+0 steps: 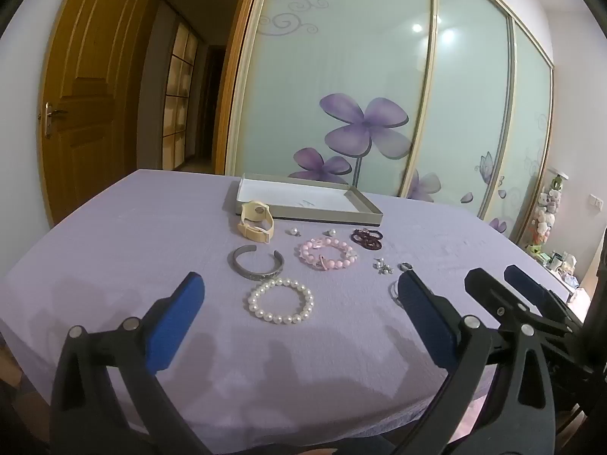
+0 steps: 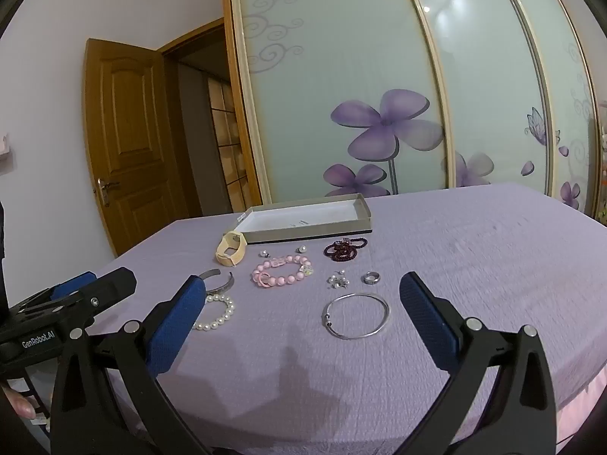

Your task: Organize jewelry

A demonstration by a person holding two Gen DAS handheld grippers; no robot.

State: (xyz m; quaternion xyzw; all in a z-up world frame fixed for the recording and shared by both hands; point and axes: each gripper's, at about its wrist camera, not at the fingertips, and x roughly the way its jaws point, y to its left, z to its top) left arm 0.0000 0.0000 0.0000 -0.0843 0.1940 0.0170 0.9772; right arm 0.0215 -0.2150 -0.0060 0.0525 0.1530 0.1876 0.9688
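Observation:
Jewelry lies spread on a purple-covered table [image 1: 114,250]. A white pearl bracelet [image 1: 280,300] lies just ahead of my open left gripper [image 1: 299,292], nothing between its blue pads. Behind it are a grey metal cuff [image 1: 256,263], a pink bead bracelet [image 1: 327,254], a cream watch [image 1: 255,223], a dark red bead bracelet [image 1: 366,237] and small earrings [image 1: 382,266]. A shallow grey tray [image 1: 322,214] with a white floor stands at the back. My right gripper [image 2: 303,292] is open above the table, a thin silver bangle [image 2: 356,315] and a ring [image 2: 370,277] ahead of it.
Sliding wardrobe doors [image 1: 360,94] with purple flowers stand behind the table. A wooden door [image 1: 87,94] is open at the left. The other gripper shows at the edge of each view. Soft toys [image 1: 546,208] sit at the far right.

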